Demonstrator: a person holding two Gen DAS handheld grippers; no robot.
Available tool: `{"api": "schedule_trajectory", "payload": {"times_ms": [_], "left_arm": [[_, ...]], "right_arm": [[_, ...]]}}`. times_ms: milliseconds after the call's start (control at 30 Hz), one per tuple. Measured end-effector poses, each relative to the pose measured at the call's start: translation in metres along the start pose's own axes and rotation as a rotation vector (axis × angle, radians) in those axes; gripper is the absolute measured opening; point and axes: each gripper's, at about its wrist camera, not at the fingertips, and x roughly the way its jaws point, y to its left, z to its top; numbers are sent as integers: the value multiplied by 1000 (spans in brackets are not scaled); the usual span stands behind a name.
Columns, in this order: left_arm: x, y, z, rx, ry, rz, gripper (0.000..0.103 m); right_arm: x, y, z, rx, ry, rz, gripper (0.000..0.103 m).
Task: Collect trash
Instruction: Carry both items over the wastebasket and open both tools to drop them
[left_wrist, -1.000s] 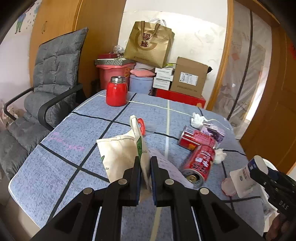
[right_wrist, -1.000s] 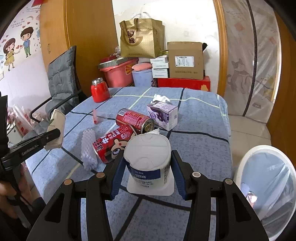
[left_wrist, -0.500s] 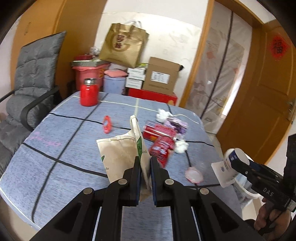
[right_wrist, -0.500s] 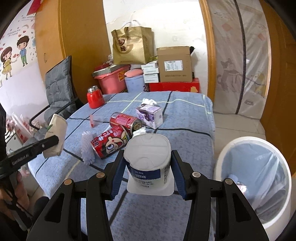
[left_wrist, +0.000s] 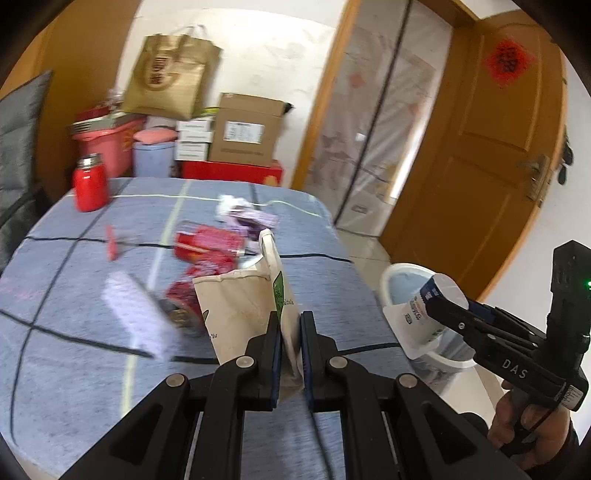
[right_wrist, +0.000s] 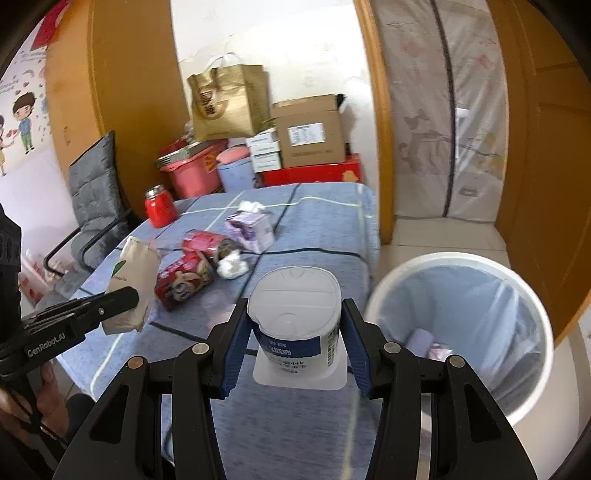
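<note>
In the left wrist view, the left gripper (left_wrist: 287, 350) had its jaws clamped on the lower edge of a cream paper bag (left_wrist: 246, 306), which stood up between the blue pads above the near edge of the table (left_wrist: 66, 387). Behind the bag, blurred, lay red cans (left_wrist: 207, 247), a purple carton (left_wrist: 251, 221) and a white foam sleeve (left_wrist: 136, 317) around the middle of the table. A red jar (left_wrist: 89, 183) stood near the far left corner. Off the table's right edge, the right gripper (left_wrist: 437, 308) held a white yogurt cup (left_wrist: 424, 314) on its side, in front of the white trash bin (left_wrist: 399, 280) on the floor.

In the right wrist view, the right gripper (right_wrist: 295, 343) had its jaws closed on the sides of the yogurt cup (right_wrist: 295, 314), the cup's sealed base facing the camera, above the table's (right_wrist: 295, 424) right edge. The trash bin (right_wrist: 461, 266), lined with a clear bag, stood just beside that edge on the floor, with some pale purple scraps inside. To the left, the left gripper (right_wrist: 129, 295) held the paper bag (right_wrist: 133, 280) over the table. Beyond it lay the red cans (right_wrist: 184, 273), a crumpled tissue (right_wrist: 232, 266) and the purple carton (right_wrist: 251, 230); the red jar (right_wrist: 159, 206) stood by the far left corner.
</note>
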Motion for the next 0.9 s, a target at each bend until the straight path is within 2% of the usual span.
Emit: {"api": "schedule_trajectory", "payload": {"times_ms": [467,900], "left_arm": [[55,-77,9,121,69,-169,10],[103,-134,13,206,124,-300,10]], "right_arm": [[-25,-88,-7,132,-14,-174,50],[-20,-129,-17,183,15,-227,50]]}}
